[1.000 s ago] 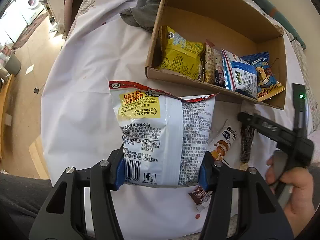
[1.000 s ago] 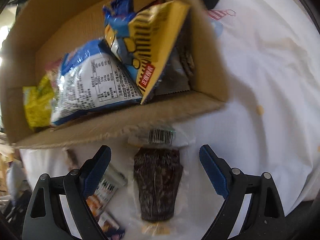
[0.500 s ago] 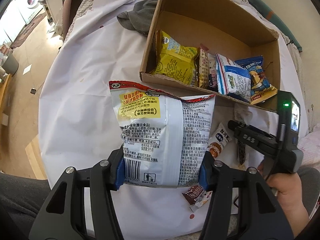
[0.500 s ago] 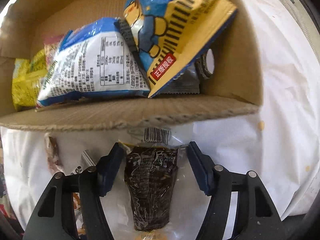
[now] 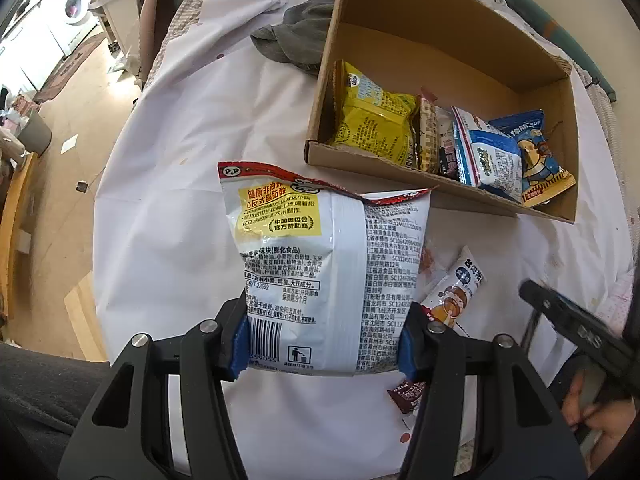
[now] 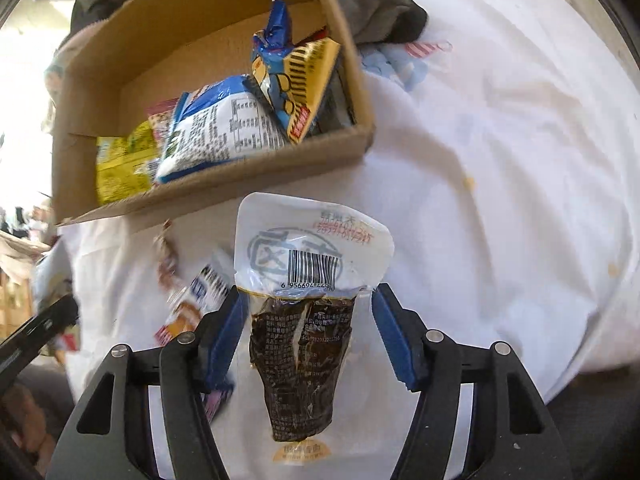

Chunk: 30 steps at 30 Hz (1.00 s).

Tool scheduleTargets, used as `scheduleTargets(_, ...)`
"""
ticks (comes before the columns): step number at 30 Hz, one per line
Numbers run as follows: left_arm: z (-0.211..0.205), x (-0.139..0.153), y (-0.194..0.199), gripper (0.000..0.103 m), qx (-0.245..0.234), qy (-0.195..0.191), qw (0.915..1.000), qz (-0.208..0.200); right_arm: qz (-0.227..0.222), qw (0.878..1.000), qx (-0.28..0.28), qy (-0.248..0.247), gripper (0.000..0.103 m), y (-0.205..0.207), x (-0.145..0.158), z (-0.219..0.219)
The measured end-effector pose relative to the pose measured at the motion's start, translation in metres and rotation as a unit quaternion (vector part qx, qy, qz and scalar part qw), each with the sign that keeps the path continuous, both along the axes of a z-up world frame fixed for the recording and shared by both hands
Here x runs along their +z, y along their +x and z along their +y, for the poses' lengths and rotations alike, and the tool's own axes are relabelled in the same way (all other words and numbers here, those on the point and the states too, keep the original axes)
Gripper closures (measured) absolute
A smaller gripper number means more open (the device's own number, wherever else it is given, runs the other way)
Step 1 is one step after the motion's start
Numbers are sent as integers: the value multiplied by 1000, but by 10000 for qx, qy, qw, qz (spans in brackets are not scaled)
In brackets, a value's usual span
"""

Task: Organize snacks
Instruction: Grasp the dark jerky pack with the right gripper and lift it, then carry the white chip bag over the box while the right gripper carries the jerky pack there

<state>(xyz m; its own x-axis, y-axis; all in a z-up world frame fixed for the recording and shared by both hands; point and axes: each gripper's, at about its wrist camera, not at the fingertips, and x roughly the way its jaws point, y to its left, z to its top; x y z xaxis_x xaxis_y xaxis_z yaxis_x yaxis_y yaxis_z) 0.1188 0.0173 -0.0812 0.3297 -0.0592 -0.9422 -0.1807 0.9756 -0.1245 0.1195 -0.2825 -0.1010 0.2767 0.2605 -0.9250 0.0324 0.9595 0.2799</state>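
Note:
My left gripper (image 5: 324,340) is shut on a large white puffed-snack bag (image 5: 320,248) with a red top edge, held above the white tablecloth. My right gripper (image 6: 310,332) is shut on a clear packet of dark brown snack (image 6: 304,344) with a white barcode top, lifted off the cloth. The open cardboard box (image 5: 460,196) lies ahead of both grippers. A row of snacks stands along its front wall: a yellow bag (image 5: 372,128), a blue-and-white bag (image 5: 488,156) and a blue-and-yellow bag (image 5: 536,164). The rear of the box (image 6: 224,188) is bare.
An orange-and-white sachet (image 5: 456,292) and a small brown candy (image 5: 408,392) lie loose on the cloth between the grippers. A grey cloth (image 5: 296,40) is bunched beside the box's far corner. The table's edge and the floor show at the left.
My right gripper closed on the dark packet and lifted it off the cloth, drawing back from the box. The left gripper and its bag have stayed still.

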Motion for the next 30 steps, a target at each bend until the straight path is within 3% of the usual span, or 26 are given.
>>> scheduleTargets(5, 0, 6, -3, 51, -14, 105, 9998, -155, -356, 9985, 17, 427, 37, -22, 34, -4)
scheduleTargets(10, 9, 23, -8, 51, 134, 167, 9983, -533, -809, 9874, 151, 1350, 44, -38, 58, -7)
scheduleTargets(11, 11, 28, -9, 51, 160, 186, 9977, -627, -982, 9849, 183, 1415, 48, -39, 63, -6)
scheduleTargets(13, 13, 36, -9, 51, 209, 247, 9962, -814, -1265, 9822, 285, 1358, 69, -43, 76, -2)
scheduleTargets(16, 13, 39, -5, 51, 219, 348, 9952, -892, -1122, 9851, 301, 1264, 86, -32, 67, 0)
scheduleTargets(19, 17, 37, -5, 51, 281, 355, 9954, -847, -805, 9843, 34, 1570, 86, -22, 44, 5)
scheduleTargets(22, 21, 32, -6, 51, 336, 217, 9964, -742, -660, 9865, -334, 1461, 85, -26, 36, -8)
scheduleTargets(25, 24, 28, -7, 51, 385, 104, 9971, -646, -423, 9876, -666, 1354, 81, -23, 26, -16)
scheduleTargets(27, 26, 29, -6, 51, 425, 9, 9971, -633, -220, 9886, -719, 1307, 73, -19, 19, -13)
scheduleTargets(29, 26, 31, -6, 51, 464, -92, 9968, -642, 34, 9851, -861, 1491, 31, -14, 9, -12)
scheduleTargets(30, 26, 31, -6, 51, 470, -119, 9967, -645, 112, 9813, -960, 1667, 28, -12, 5, -13)
